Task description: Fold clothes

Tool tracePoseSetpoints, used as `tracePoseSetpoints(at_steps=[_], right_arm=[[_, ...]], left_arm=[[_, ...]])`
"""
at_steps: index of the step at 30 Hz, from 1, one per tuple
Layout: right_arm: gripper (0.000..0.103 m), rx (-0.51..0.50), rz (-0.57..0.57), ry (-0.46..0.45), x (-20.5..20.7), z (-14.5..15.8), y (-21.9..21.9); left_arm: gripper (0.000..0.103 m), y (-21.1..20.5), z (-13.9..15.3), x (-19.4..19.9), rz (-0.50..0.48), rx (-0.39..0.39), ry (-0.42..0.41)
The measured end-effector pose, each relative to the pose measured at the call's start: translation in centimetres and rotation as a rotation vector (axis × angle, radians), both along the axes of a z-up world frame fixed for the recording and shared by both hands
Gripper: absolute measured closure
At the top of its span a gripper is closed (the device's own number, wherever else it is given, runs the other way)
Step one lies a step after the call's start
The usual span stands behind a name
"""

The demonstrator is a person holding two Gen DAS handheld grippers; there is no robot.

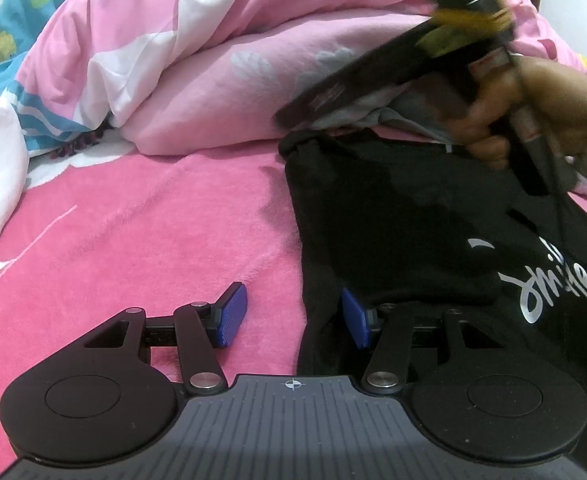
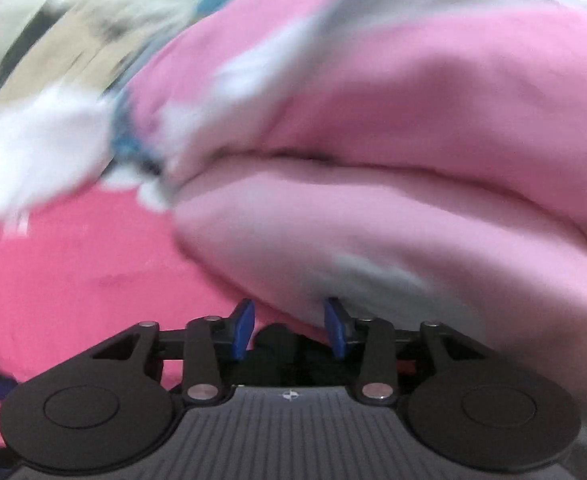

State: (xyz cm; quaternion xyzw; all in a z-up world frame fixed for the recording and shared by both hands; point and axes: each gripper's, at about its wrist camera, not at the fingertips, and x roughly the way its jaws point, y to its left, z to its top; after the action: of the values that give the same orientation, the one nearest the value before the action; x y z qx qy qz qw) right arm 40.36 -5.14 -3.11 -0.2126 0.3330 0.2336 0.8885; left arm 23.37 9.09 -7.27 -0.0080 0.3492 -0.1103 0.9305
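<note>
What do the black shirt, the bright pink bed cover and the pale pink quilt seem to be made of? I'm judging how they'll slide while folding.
Black shirt: looks like matte knit, probably cotton jersey; it drapes limply and carries a white print.
Bright pink bed cover: likely fleece or plush; its surface shows fuzzy nap.
Pale pink quilt: smooth woven shell, seemingly padded; it forms puffy folds.

**A bed dressed in pink**

A bright pink fleece blanket (image 1: 133,220) is covering the bed, and a pale pink quilt (image 1: 221,92) with white and blue patches is lying heaped behind it. A white wall (image 1: 565,8) is showing at upper right.
</note>
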Motion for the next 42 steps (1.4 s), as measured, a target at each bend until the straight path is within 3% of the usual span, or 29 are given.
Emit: tracePoseSetpoints(at_steps=[3,4,5,12,17,21,23,27,34,38,42], right_arm=[[0.069,-0.085,0.023,0.053,1.4,-1.8,1.6],[0.077,-0.101,0.002,0.077,2.1,-2.3,1.6],[0.093,-0.07,-0.033,0.091,2.4,-2.2,1.0],[0.098,0.359,-0.335,0.181,3.6,-0.1,-6.8],[0.103,0.66,-0.546,0.245,4.2,-0.3,-12.3],[0.103,0.784,-0.642,0.257,4.4,-0.6,-15.3],[0.103,0.815,-0.636,0.253,4.1,-0.3,-16.0],[0.103,0.77,-0.509,0.275,3.1,0.7,-15.0],[0.101,0.418,-0.107,0.321,2.5,2.3,-7.6],[0.1,0.243,-0.239,0.353,5.8,0.3,-5.8],[0.1,0.311,-0.322,0.205,7.0,0.9,-6.7]], left_arm=[[0.05,0.0,0.0,0.0,-0.002,0.002,-0.002],[0.05,0.0,-0.1,0.0,-0.002,0.003,-0.003],[0.05,0.0,-0.1,0.1,-0.003,0.004,-0.003],[0.05,-0.2,-0.1,0.1,-0.003,0.011,-0.005],[0.05,-0.2,-0.2,0.0,-0.003,0.015,-0.007],[0.051,-0.2,-0.1,0.0,-0.003,0.013,-0.006],[0.051,-0.2,-0.1,0.0,-0.003,0.013,-0.006],[0.051,-0.2,-0.1,0.0,-0.002,0.016,-0.006],[0.051,-0.2,-0.2,0.0,-0.002,0.022,-0.008],[0.051,-0.2,-0.1,0.0,-0.001,0.022,-0.008],[0.051,-0.1,-0.1,0.1,0.0,0.01,-0.006]])
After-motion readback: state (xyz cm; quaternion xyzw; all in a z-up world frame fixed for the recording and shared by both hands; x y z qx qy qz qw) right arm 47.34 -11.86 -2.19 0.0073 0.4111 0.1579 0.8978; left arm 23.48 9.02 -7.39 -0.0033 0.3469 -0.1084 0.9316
